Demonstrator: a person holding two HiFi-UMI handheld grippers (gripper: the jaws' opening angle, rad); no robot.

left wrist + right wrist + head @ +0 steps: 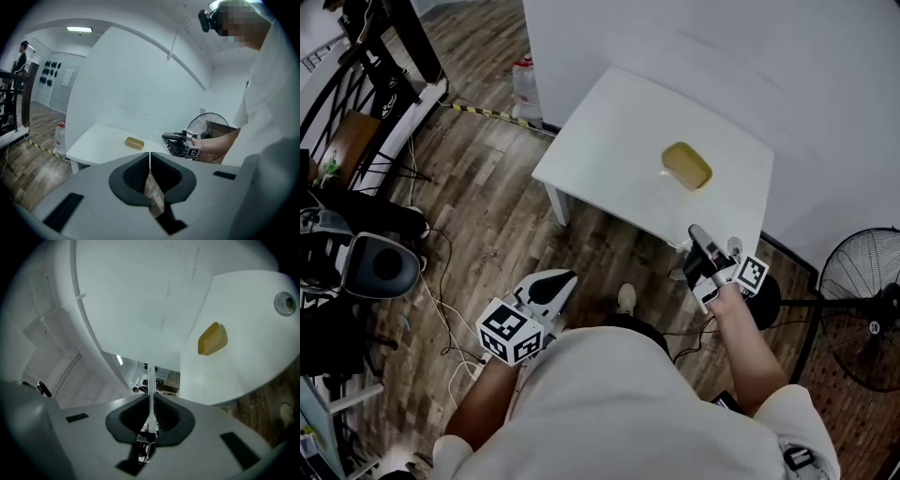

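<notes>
Risk: shoving yellow bar across white table if met w/ jaws together; bar upper centre-right of frame, well apart from both grippers; right gripper by table's near edge, closed on nothing; left gripper lower left, same

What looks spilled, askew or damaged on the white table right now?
Nothing stands out. The yellow rounded block lies flat on the white square table, with no spill or mark around it. Both the left gripper and right gripper are shut and empty, clear of the block.
</notes>
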